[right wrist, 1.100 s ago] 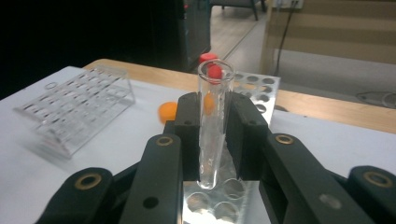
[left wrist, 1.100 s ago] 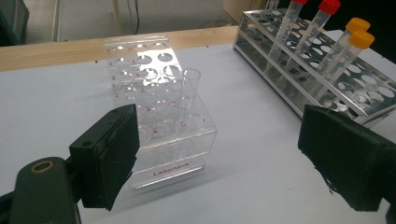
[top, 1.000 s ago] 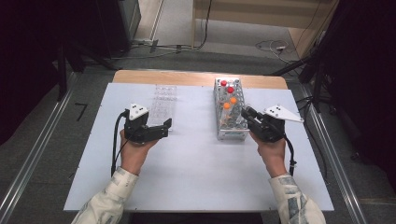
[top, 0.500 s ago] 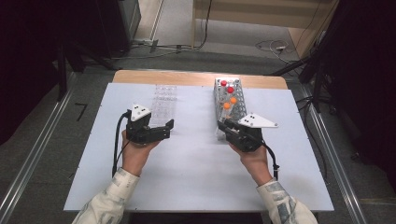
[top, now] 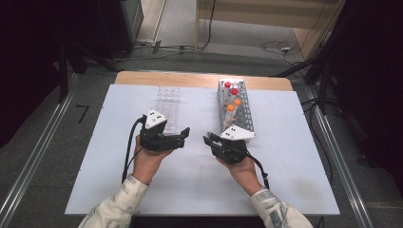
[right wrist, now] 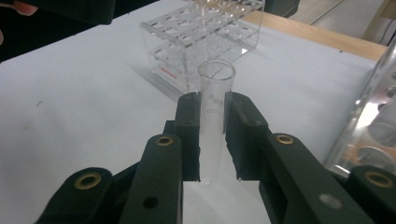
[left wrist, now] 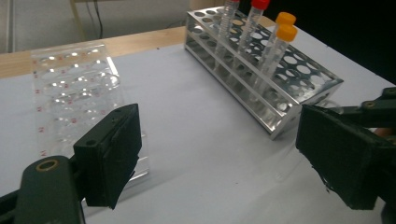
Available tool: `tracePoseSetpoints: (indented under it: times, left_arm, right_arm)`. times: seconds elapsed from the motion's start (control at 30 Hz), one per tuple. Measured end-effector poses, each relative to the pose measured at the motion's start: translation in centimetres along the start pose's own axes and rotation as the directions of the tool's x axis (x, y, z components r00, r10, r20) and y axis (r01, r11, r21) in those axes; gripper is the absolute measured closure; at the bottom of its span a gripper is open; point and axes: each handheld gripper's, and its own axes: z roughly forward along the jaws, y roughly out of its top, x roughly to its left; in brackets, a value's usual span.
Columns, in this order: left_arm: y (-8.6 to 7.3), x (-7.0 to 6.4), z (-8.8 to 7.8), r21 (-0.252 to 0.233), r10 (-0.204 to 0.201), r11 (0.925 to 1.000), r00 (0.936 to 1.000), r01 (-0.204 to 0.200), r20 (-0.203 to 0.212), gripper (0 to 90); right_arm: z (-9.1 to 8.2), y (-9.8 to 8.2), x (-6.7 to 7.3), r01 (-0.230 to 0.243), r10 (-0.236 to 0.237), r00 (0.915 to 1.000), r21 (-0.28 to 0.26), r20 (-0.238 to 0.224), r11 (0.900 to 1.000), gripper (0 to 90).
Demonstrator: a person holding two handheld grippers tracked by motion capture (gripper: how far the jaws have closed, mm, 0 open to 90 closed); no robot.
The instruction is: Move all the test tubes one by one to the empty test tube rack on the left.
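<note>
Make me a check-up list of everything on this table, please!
Surface: white table top, bare in front.
Job's things: glass test tube, open mouth up; clear plastic rack; metal rack with red-capped tubes and orange-capped tubes.
Clutter: nothing seen.
Grippers: right gripper clamps the test tube; left gripper open, holding nothing.
Cables: black cable trails from the left gripper; another from the right.
Surroundings: grey floor, floor wires.

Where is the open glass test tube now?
The glass test tube is clamped upright in the right hand-held gripper, in front of the clear plastic rack, left of the metal rack.
</note>
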Motion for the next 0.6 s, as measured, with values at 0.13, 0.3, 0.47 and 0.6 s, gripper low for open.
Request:
tracePoseSetpoints:
  times: [0.13, 0.3, 0.47, 0.6]
  left_arm:
    - [0.0, -1.0, 0.1, 0.006, 0.024, 0.9997, 0.9991, -0.024, 0.034, 16.4]
    - [-0.1, -2.1, 0.4, 0.006, 0.040, 0.9992, 0.9937, -0.041, 0.105, 28.3]
    - [-0.3, -2.7, 0.9, 0.015, 0.049, 0.9985, 0.9830, -0.052, 0.177, 41.5]
    - [-0.4, -2.9, 1.2, 0.025, 0.049, 0.9982, 0.9797, -0.055, 0.194, 52.4]
  right_arm:
    - [0.5, -0.1, 0.7, 0.012, -0.012, 0.9998, 0.011, -0.015, 1.000, 72.7]
    - [0.7, 0.0, 1.4, 0.018, -0.018, 0.9994, 0.007, -0.029, 1.000, 72.7]
    - [0.8, 0.1, 2.1, 0.030, -0.030, 0.9986, 0.002, -0.042, 1.000, 72.7]
    - [0.8, 0.1, 2.5, 0.041, -0.041, 0.9980, 0.001, -0.048, 0.999, 72.6]
